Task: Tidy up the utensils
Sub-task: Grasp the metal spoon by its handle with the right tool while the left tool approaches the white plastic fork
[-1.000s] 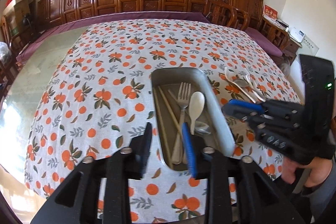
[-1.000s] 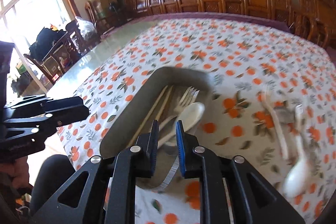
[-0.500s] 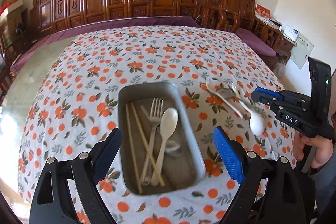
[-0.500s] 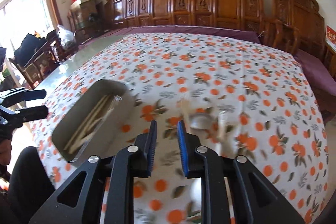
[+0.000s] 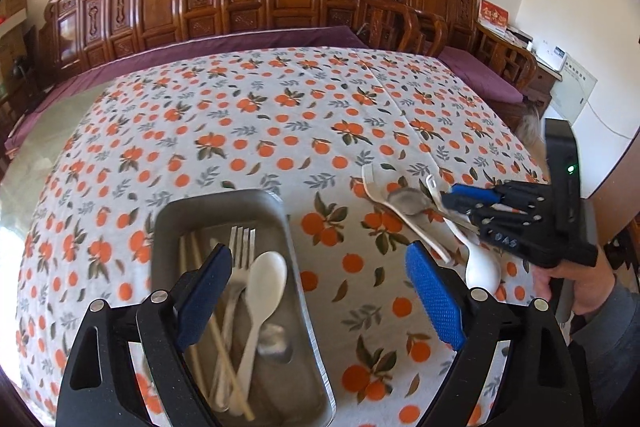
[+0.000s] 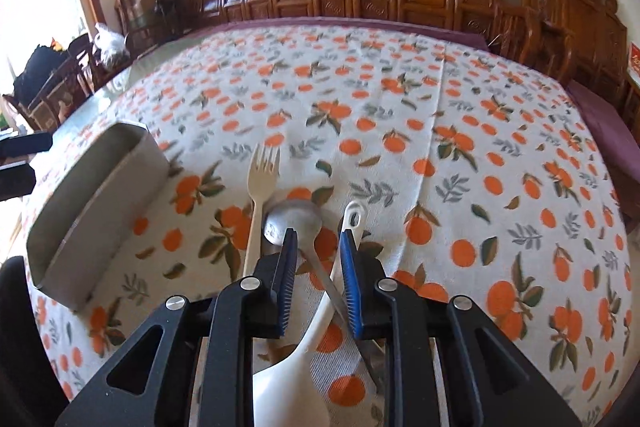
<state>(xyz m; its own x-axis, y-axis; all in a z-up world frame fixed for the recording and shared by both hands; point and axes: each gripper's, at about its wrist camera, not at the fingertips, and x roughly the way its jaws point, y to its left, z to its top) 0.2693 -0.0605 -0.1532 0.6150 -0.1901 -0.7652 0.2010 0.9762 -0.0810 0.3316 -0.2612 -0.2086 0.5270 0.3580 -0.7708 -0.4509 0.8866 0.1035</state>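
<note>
I'm hovering my right gripper (image 6: 318, 247) right of the tray (image 6: 96, 211), jaws parted, straddling the metal spoon's (image 6: 294, 221) handle, nothing gripped. My left gripper (image 5: 316, 279) is hanging wide open over the tray.

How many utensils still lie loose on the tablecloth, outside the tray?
3: a white plastic fork, a metal spoon beside it, and a white plastic spoon crossing the metal spoon's handle, all right of the metal tray.

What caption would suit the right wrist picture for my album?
Right gripper, jaws slightly apart, poised over a metal spoon, white spoon and white fork beside the metal tray.
</note>
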